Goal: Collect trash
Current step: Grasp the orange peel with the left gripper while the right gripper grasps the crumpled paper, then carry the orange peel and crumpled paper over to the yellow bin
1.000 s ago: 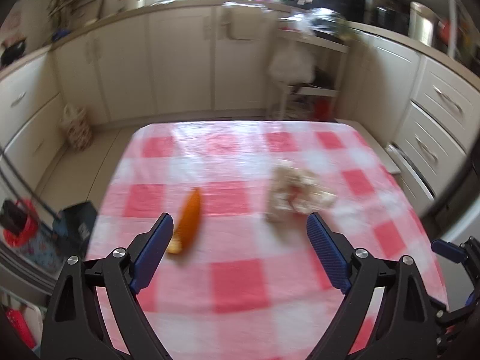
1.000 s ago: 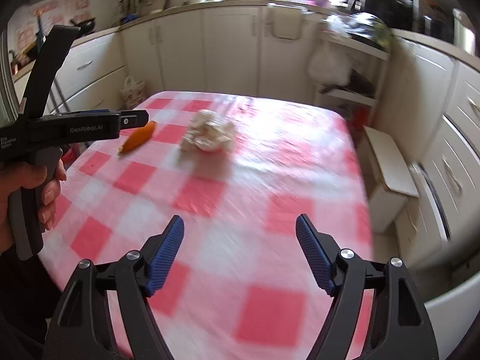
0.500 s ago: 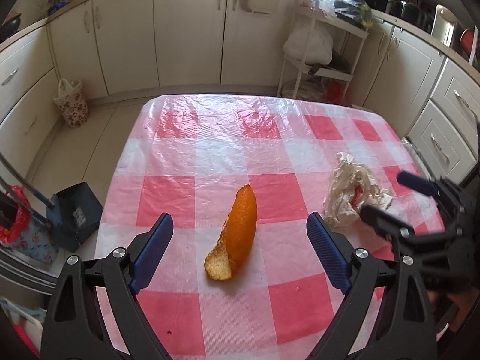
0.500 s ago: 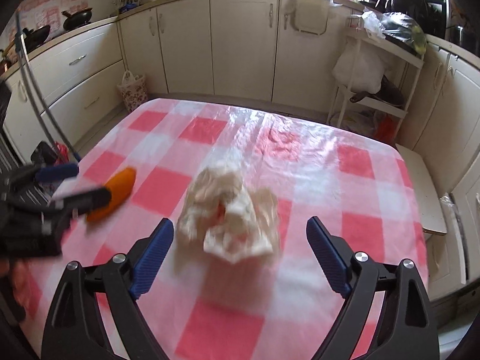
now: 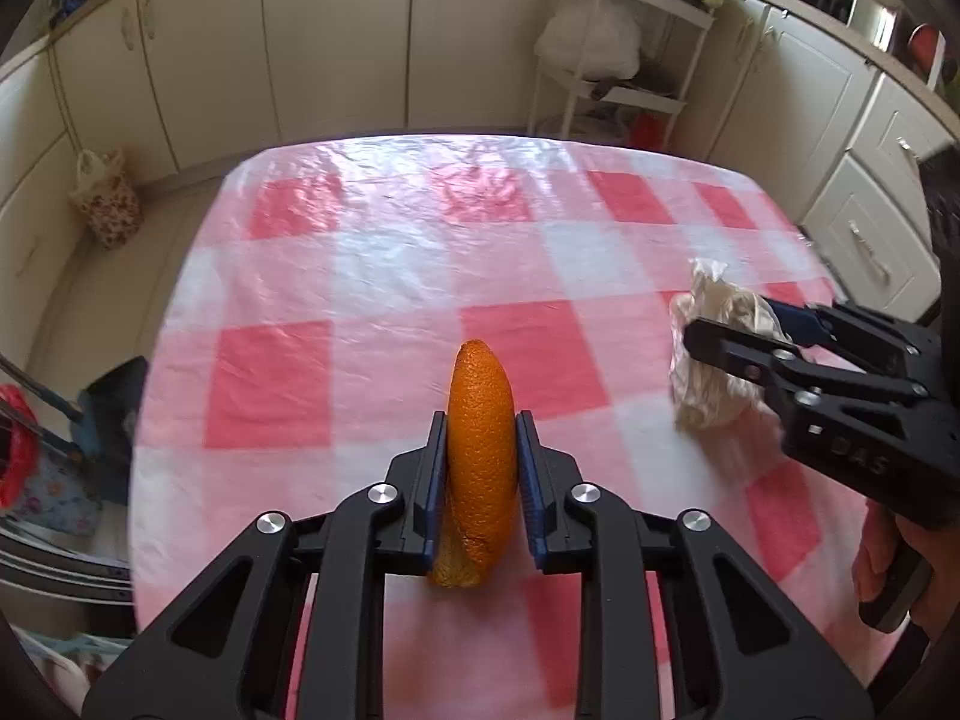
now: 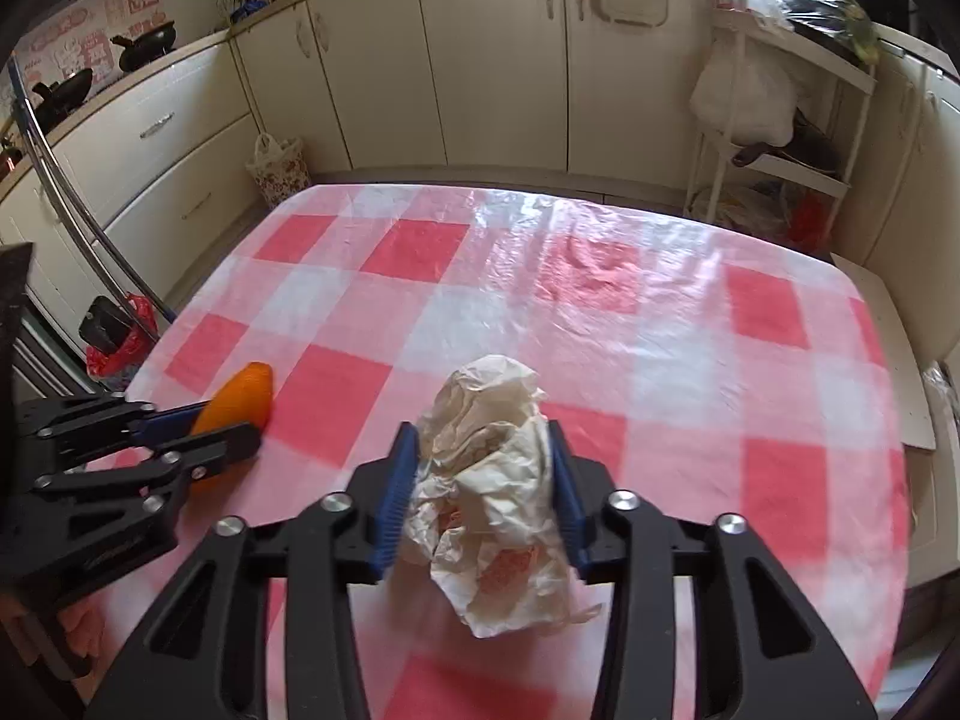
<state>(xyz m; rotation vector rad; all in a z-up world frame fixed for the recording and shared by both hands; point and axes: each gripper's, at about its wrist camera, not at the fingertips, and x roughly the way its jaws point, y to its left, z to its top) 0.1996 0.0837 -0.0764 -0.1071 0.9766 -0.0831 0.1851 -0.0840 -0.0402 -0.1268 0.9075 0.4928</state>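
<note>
A strip of orange peel (image 5: 480, 450) stands on edge on the pink checked tablecloth (image 5: 360, 276). My left gripper (image 5: 481, 420) is closing, and its blue pads press on both sides of the peel. A crumpled white paper wrapper (image 6: 492, 480) lies to its right, and my right gripper (image 6: 480, 438) is closing around it, pads against its sides. In the left wrist view the right gripper (image 5: 729, 324) clasps the wrapper (image 5: 708, 396). In the right wrist view the left gripper (image 6: 198, 432) holds the peel (image 6: 237, 399).
Cream kitchen cabinets (image 6: 492, 60) surround the table. A floral bag (image 5: 105, 198) stands on the floor at the left, a dark dustpan (image 5: 108, 408) beside the table's left edge. A white shelf rack (image 6: 774, 120) with bags is at the far right. A hand (image 5: 882, 570) holds the right gripper.
Both grippers came down to the table and went from wide open to closed, the left on the orange peel and the right on the crumpled wrapper.
</note>
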